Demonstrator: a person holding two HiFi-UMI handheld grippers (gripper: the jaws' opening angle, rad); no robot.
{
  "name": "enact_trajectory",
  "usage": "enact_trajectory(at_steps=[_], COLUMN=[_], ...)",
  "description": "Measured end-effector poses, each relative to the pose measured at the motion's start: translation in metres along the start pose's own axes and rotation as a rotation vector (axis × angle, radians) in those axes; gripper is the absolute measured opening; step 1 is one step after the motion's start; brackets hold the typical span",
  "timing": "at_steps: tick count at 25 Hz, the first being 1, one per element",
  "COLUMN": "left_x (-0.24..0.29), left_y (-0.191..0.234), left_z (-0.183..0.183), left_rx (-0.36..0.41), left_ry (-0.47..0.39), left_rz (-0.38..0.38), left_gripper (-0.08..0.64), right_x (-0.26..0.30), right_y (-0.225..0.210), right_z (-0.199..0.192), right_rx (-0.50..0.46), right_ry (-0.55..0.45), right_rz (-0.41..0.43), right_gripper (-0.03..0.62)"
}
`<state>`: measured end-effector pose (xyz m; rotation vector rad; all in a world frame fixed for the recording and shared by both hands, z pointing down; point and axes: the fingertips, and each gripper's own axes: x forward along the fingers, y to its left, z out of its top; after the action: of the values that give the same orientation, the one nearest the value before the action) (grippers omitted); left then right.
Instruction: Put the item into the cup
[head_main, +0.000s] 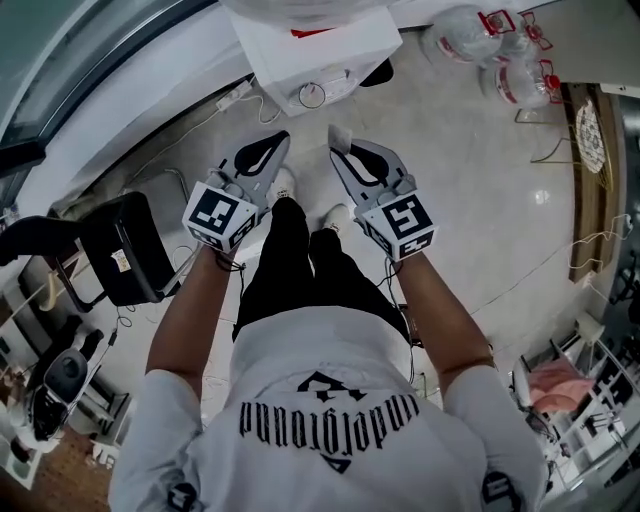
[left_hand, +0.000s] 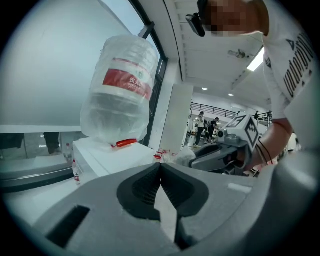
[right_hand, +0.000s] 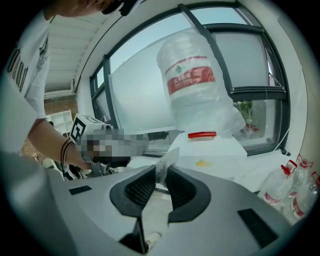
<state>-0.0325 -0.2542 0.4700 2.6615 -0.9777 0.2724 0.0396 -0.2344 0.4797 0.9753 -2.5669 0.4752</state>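
Seen from above, a person in a white shirt stood on a pale floor (head_main: 470, 180) and held one tool in each hand near the centre of the frame. The left tool (left_hand: 160, 165) had its jaws closed tip to tip, with nothing between them. The right tool (right_hand: 160, 171) had its jaws drawn narrow and pinched on the item (right_hand: 167, 159), a thin, pale, translucent scrap that stuck up past the jaw tips; what it was could not be made out. At the top of the frame stood a white water dispenser (head_main: 310, 50) carrying a large upturned bottle (right_hand: 192, 80) with a red label. Empty bottles (head_main: 500, 50) lay at the upper right, and a black chair (head_main: 120, 250) stood at the left.
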Motion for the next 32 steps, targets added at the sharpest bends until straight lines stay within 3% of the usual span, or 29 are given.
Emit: enact_trajectory(at_steps=[6, 13, 19, 32], left_x=[0.022, 0.053, 0.07, 0.113], left_y=[0.03, 0.053, 0.07, 0.089], left_z=[-0.034, -0.078, -0.117, -0.196], left_rx=[0.003, -0.004, -0.012, -0.051], left_ry=[0.01, 0.033, 0.054, 0.083], left_rz=[0.012, 0.015, 0.025, 0.035], left_gripper=[0.015, 0.014, 0.015, 0.015], right_x=[0.036, 0.082, 0.125, 0.186], right_y=[-0.029, -0.051, -0.078, -0.116], right_z=[-0.036, -0.089, -0.122, -0.197], right_rx=[0.041, 0.021, 0.095, 0.061], right_ry=[0.029, 0.098, 0.114, 0.203], right_rz=[-0.012, 0.012, -0.004, -0.02], right_gripper=[0.071, 0.071, 0.071, 0.071])
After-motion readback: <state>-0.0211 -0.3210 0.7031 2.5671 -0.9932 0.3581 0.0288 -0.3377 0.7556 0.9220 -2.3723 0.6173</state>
